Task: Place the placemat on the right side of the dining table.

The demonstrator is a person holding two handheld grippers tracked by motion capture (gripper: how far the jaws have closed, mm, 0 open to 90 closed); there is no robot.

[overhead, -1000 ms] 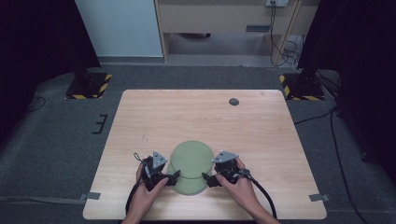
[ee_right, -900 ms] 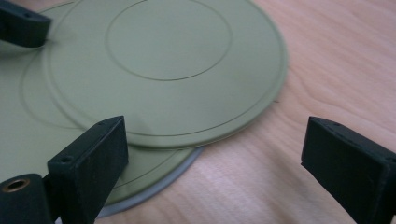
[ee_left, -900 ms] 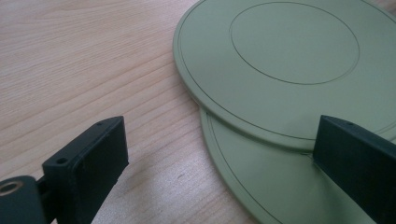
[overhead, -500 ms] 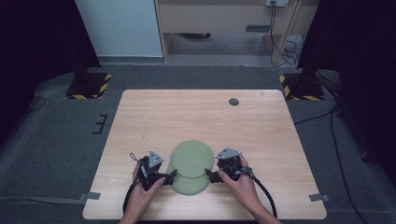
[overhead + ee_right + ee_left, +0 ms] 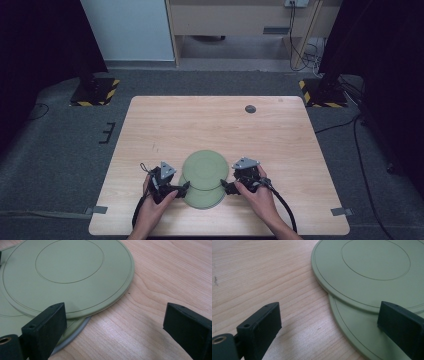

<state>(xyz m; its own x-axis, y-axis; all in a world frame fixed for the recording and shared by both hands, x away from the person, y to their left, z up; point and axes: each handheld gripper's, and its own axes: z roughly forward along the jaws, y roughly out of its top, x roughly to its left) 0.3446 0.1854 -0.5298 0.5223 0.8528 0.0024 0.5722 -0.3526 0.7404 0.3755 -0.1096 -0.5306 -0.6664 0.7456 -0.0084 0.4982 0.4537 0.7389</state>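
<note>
**Inspector:** Pale wooden worktop (image 5: 165, 125), grey carpet around it. Two green plates lie stacked at the near edge, the top plate (image 5: 205, 170) shifted far of the bottom plate (image 5: 202, 197).

**Clerk:** Jaws?

**Inspector:** Left gripper (image 5: 181, 188) and right gripper (image 5: 226, 188) both spread wide, holding nothing, flanking the stack.

**Clerk:** Step?

**Inspector:** Approach, I judge. Next: each closes on a rim.

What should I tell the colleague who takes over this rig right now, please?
Left gripper: open, at the left edge of the plates, holding nothing.
Right gripper: open, at their right edge, holding nothing.
Upper green plate lies on the lower green plate, shifted towards the far side, near the front of the table.
Done: plates overlap.
Left: probably gripping and aligning or separating them.
</note>
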